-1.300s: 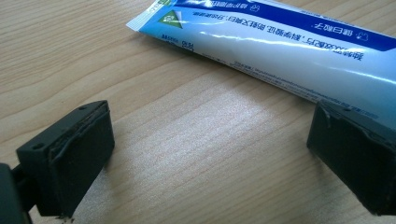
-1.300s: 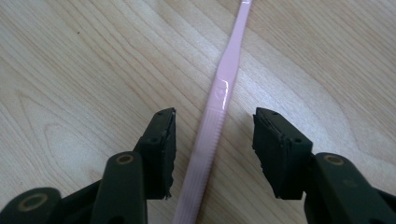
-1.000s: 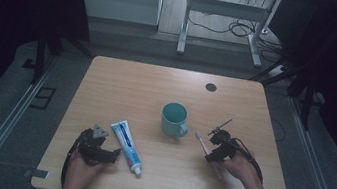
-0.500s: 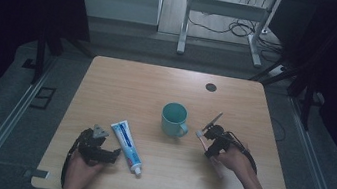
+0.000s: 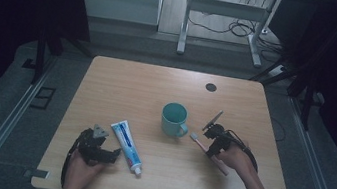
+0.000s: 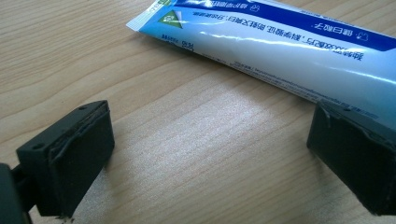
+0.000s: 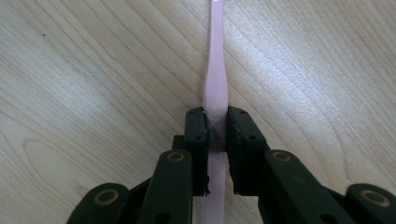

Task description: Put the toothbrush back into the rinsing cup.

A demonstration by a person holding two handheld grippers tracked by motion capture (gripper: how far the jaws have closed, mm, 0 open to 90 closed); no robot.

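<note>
While right claw (image 7: pixel 216 135) closes, one toothbrush (image 7: pixel 215 84), one mug (image 5: pixel 174 118), one toothpaste tube (image 5: pixel 126 145)

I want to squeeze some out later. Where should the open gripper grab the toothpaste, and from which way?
Probably best around the middle of the toothpaste, coming straight down from above. The tube lies flat on the table, long and thin, so one jaw fits along each long side. The flat sealed end is wider, and the cap is small and easy to slip off. The left gripper sits open right beside it.

On the table (image 5: pixel 108 80), the mug (image 5: pixel 173 118) stands between toothpaste tube (image 5: pixel 126 145) and toothbrush (image 5: pixel 208 151).
</note>
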